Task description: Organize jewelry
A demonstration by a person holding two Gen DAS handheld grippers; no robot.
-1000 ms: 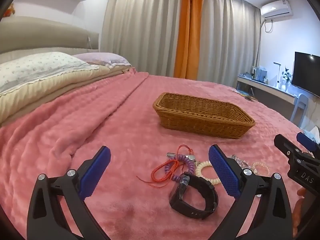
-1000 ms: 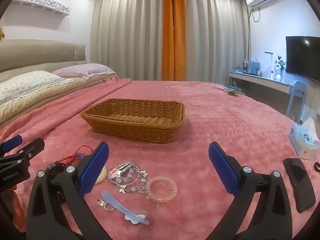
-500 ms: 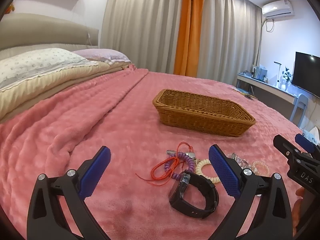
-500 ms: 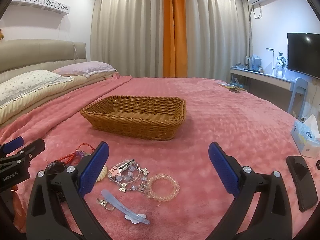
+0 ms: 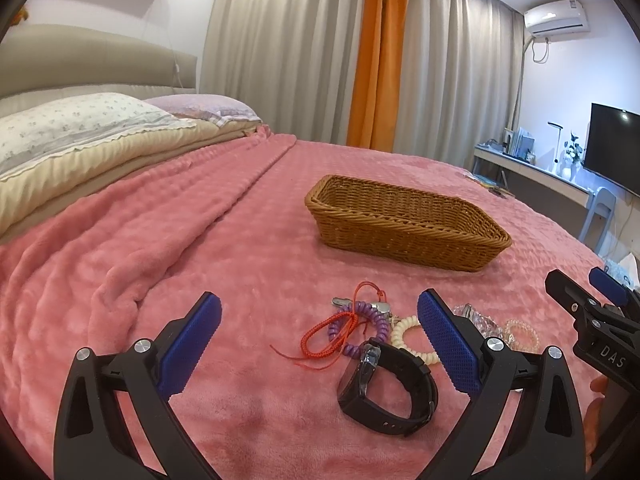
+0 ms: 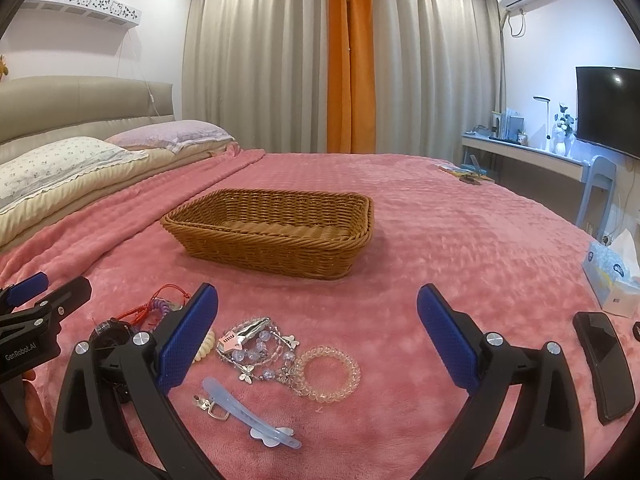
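Observation:
A wicker basket [image 5: 404,220] [image 6: 276,224] stands empty on the pink bedspread. In front of it lies jewelry: a black watch [image 5: 386,392], a red cord [image 5: 332,332], a purple coil band [image 5: 368,324], a cream coil band [image 5: 408,336], a beaded bracelet with a silver clip [image 6: 258,350], a clear coil band [image 6: 326,372] and a blue hair clip [image 6: 248,412]. My left gripper [image 5: 318,348] is open and empty just above the watch and cord. My right gripper [image 6: 316,344] is open and empty above the bracelet and clear band.
A black phone [image 6: 604,364] and a tissue box [image 6: 612,276] lie at the right of the bed. Pillows [image 5: 80,128] lie at the far left. A desk and a TV [image 6: 608,108] stand beyond the bed's right edge.
Both grippers have dipped and edged slightly forward toward the jewelry; both stay open. Nothing on the bed has moved.

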